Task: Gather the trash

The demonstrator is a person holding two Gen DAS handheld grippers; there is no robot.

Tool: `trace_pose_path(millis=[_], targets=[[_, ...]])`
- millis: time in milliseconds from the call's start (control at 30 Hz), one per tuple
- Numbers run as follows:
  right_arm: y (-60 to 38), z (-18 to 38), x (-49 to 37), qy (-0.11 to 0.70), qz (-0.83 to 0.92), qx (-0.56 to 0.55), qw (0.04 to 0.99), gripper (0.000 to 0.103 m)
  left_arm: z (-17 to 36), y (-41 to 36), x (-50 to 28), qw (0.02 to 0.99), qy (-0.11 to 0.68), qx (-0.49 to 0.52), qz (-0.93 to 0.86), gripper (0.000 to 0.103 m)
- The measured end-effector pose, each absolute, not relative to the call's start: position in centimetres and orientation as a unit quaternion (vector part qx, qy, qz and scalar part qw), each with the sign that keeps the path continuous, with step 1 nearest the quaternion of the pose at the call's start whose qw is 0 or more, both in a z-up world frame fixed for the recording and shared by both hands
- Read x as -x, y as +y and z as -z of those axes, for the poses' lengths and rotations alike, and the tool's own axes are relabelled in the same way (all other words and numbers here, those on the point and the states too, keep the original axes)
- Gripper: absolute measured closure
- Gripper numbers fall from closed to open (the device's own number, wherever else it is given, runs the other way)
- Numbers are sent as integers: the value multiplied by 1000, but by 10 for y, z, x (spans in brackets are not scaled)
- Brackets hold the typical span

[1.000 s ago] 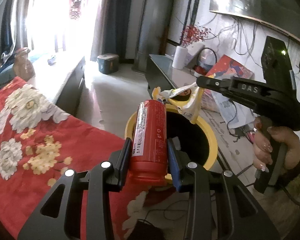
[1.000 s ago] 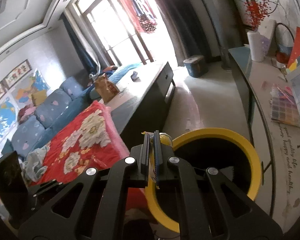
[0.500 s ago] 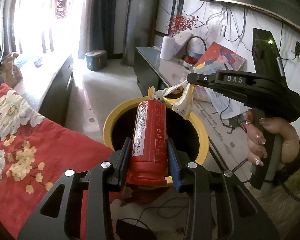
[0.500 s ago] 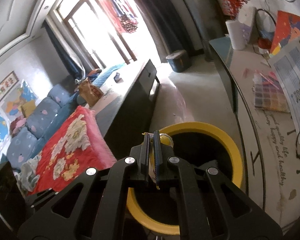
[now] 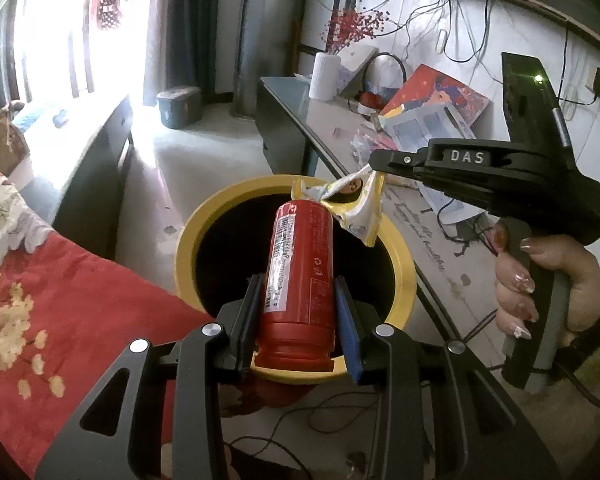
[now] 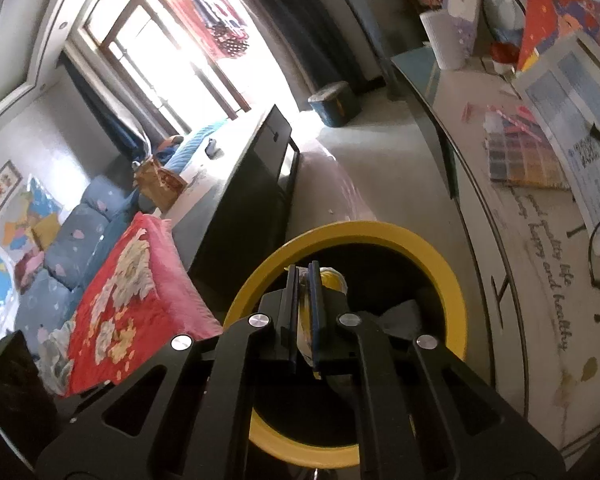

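Observation:
My left gripper [image 5: 296,300] is shut on a red bottle [image 5: 298,276] and holds it over the mouth of a yellow-rimmed trash bin [image 5: 400,256]. My right gripper [image 5: 374,162] is shut on a crumpled yellow wrapper [image 5: 352,204], which hangs over the bin's far rim just beyond the bottle's end. In the right wrist view the gripper [image 6: 304,276] pinches the thin wrapper [image 6: 332,280] above the same bin [image 6: 440,264]; its dark inside shows some grey contents.
A red floral blanket [image 5: 40,300] lies left of the bin. A long glass-topped console [image 5: 332,124] with papers, a white vase and cables runs along the right. A dark low table [image 6: 240,200] and blue sofa [image 6: 80,220] stand beyond. Cables lie on the floor.
Both grippers have moved further over the bin; the bottle and the wrapper now sit above its opening, and the bin fills more of both views.

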State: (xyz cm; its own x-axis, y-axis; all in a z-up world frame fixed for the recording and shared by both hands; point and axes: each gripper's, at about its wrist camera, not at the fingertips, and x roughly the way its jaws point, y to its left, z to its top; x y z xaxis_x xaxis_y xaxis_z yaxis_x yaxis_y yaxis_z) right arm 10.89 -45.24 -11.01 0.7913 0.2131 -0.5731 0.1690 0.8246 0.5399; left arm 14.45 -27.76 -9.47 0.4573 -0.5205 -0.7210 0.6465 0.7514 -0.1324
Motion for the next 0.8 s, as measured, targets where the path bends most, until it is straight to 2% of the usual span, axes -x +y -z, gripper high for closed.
trace_pose_path(millis=[67, 133, 200, 367, 433, 600, 667, 700, 800], targets=[[-457, 114, -108, 325, -11, -313, 892, 81, 99, -280, -150, 851, 394, -81, 338, 66], [-458, 113, -107, 325, -4, -310, 893, 68, 102, -284, -155, 850, 397, -80, 338, 57], [-458, 111, -103, 323, 3, -302, 897, 58, 102, -284, -159, 851, 399, -77, 333, 38], [-455, 103, -88, 318, 19, -280, 906, 42, 98, -274, -162, 859, 400, -64, 313, 13], [-451, 97, -81, 313, 24, -263, 912, 32, 94, -266, -164, 865, 398, -56, 301, 10], [-434, 82, -65, 301, 33, -219, 928, 17, 79, -240, -163, 882, 389, -37, 263, 7], [-424, 74, -57, 285, 35, -204, 936, 16, 73, -228, -160, 888, 384, -33, 251, 7], [-419, 70, -52, 279, 35, -197, 939, 11, 69, -221, -157, 893, 378, -29, 242, 7], [-399, 59, -40, 257, 30, -170, 951, 11, 57, -200, -147, 905, 362, -20, 222, 7]])
